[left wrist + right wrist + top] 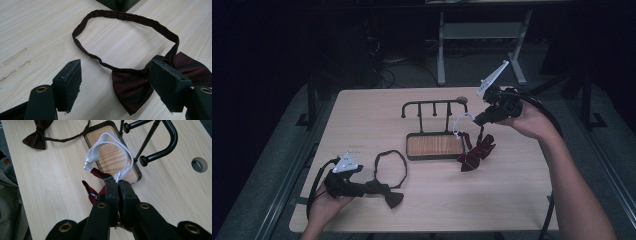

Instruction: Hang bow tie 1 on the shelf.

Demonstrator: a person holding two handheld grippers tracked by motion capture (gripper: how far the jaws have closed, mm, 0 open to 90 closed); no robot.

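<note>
Rack [434, 106] right beside the striped red bow tie [476, 152]; right gripper [117, 182] pinching its white strap [110, 137]. Left gripper [117, 72] spread around the dark bow tie [132, 87].

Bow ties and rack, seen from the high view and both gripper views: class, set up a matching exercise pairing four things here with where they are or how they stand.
Column one:
1. dark bow tie
2. striped red bow tie
3. black rack
4. left gripper

Column two:
A. stands mid-table on a wooden base
B. hangs by its white strap, pinched in the right gripper
C. lies flat on the table, neck strap in a loop
D. jaws wide apart, either side of a bow

Pairs: 1-C, 2-B, 3-A, 4-D
</note>
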